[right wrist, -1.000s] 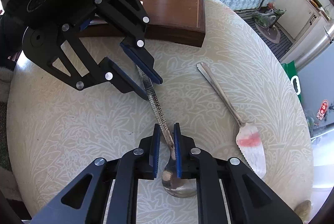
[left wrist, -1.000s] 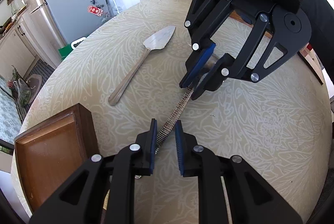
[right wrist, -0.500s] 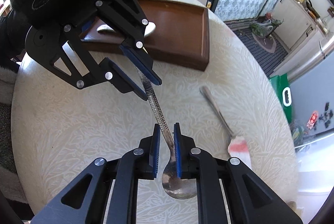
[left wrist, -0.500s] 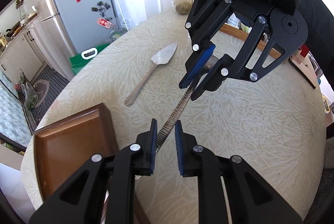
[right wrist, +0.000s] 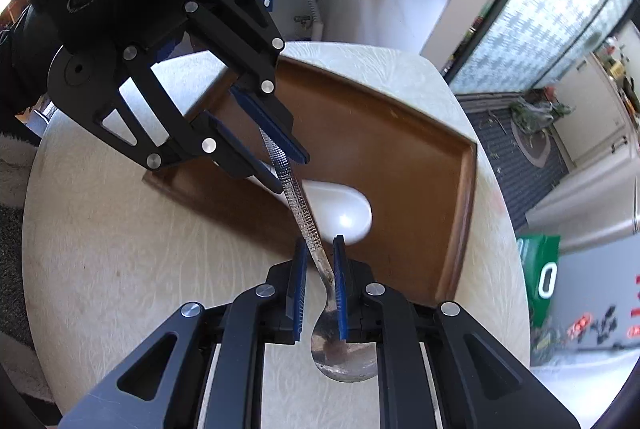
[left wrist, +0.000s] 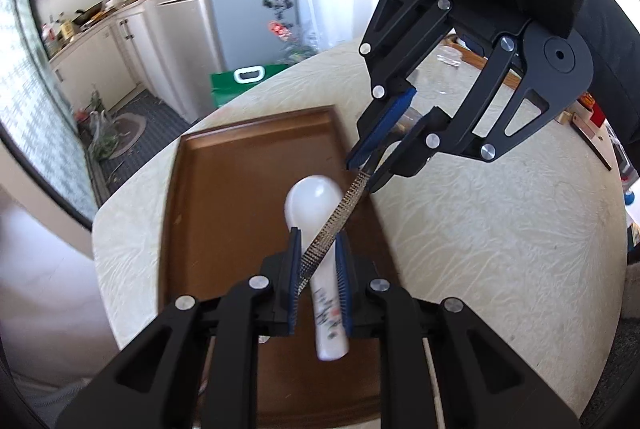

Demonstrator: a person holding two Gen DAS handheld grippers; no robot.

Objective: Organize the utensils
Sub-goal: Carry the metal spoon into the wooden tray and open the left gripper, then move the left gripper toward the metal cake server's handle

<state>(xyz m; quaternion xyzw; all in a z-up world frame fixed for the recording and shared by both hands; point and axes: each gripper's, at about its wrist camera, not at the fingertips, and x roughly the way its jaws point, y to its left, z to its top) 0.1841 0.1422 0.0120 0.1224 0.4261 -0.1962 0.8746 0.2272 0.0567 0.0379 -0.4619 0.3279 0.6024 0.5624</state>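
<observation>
Left claw (left wrist: 317,271) grips metal spoon (left wrist: 334,225) handle | right claw (right wrist: 319,293) grips its neck | white spoon (left wrist: 316,225) apparently resting in brown tray (left wrist: 224,197), frame centre | worktop (left wrist: 500,229)

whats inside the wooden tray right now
One white ceramic spoon lies in the wooden tray. The metal spoon is held above it by both grippers. The tray's near end is covered by the left gripper.

Left gripper (left wrist: 316,269): matte black linkage fingers, triangular cutouts, silver round screws at pivots behind jaws, blue ribbed pads (left wrist: 293,281) lining jaw insides. Right gripper (right wrist: 319,289): same build; black round housing behind jaws, three ringed circular recesses.
</observation>
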